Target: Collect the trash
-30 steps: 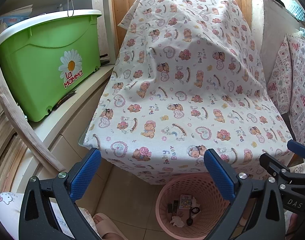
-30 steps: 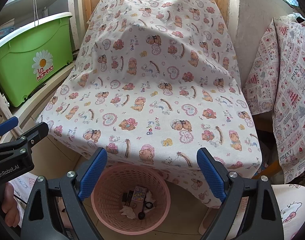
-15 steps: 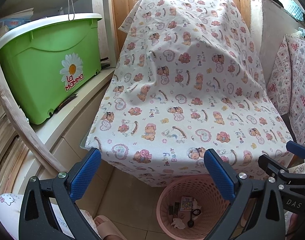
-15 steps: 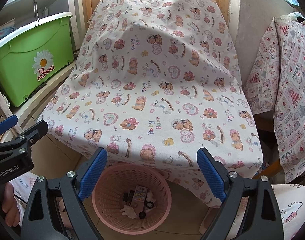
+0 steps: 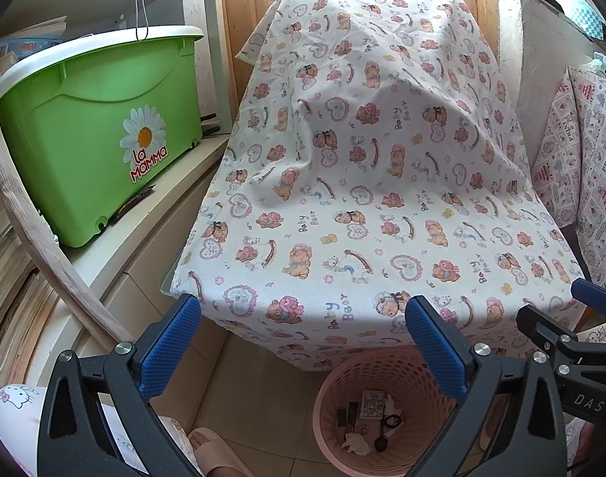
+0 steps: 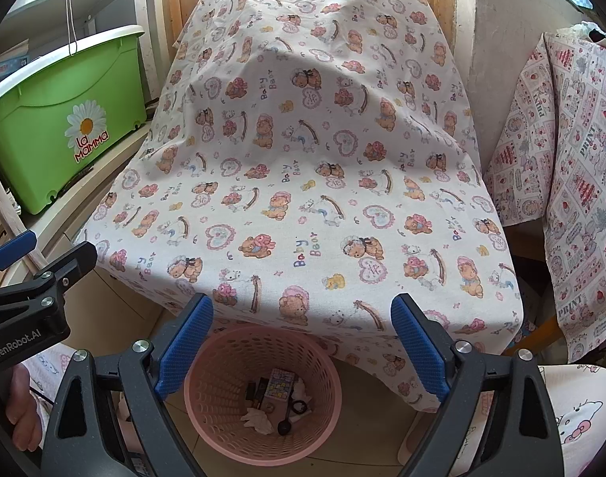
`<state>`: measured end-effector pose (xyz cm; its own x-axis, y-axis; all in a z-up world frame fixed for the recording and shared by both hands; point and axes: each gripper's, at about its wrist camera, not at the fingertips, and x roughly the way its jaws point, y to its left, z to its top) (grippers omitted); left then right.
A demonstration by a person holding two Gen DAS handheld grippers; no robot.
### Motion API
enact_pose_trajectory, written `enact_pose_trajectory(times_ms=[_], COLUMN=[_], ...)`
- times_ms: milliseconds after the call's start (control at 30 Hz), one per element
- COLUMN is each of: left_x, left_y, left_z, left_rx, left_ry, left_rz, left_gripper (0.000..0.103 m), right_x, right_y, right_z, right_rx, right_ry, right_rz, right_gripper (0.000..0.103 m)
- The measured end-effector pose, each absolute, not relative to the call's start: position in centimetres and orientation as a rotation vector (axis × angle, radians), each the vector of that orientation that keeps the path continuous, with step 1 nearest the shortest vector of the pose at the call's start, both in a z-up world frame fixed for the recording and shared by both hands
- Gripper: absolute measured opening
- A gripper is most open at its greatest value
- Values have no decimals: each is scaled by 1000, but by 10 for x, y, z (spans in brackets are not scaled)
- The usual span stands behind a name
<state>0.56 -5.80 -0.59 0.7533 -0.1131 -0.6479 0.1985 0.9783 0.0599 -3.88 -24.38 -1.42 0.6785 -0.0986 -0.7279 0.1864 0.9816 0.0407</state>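
Both cameras had edged back slightly; left gripper [image 5: 303,342] and right gripper [image 6: 302,338] gaped wide, empty, above the pink basket [image 6: 227,357]; green bin [image 5: 84,139] read "La Mamma"

Bright daylight, sharp, fisheye-warped edges

Table [image 6: 116,278] fully draped in a bear-print cloth [image 6: 303,183], cloth surface bare, humped at the far end, hanging over the near edge. Tiled floor [image 5: 259,405] below carries 1 pink mesh basket [image 6: 219,397] just under the table's near edge, holding a small printed box [image 6: 279,382], crumpled white paper [image 6: 258,418] and a few small dark bits. White cabinet top [image 5: 144,222] left of the table carries 1 green bin [image 5: 92,131] with a white lid and a daisy "La Mamma" label.
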Motion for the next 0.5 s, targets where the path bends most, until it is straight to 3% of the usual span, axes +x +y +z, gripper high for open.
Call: enact_pose_trajectory(times_ms=[500], left_x=[4], left_y=[-59], left_z=[-7], left_rx=[129], left_ry=[698], left_rz=[-177], left_gripper=[102], right_x=[-39], right_y=[-246], right_z=[-15], right_rx=[118], right_ry=[811], right_rz=[-161], right_gripper=[92])
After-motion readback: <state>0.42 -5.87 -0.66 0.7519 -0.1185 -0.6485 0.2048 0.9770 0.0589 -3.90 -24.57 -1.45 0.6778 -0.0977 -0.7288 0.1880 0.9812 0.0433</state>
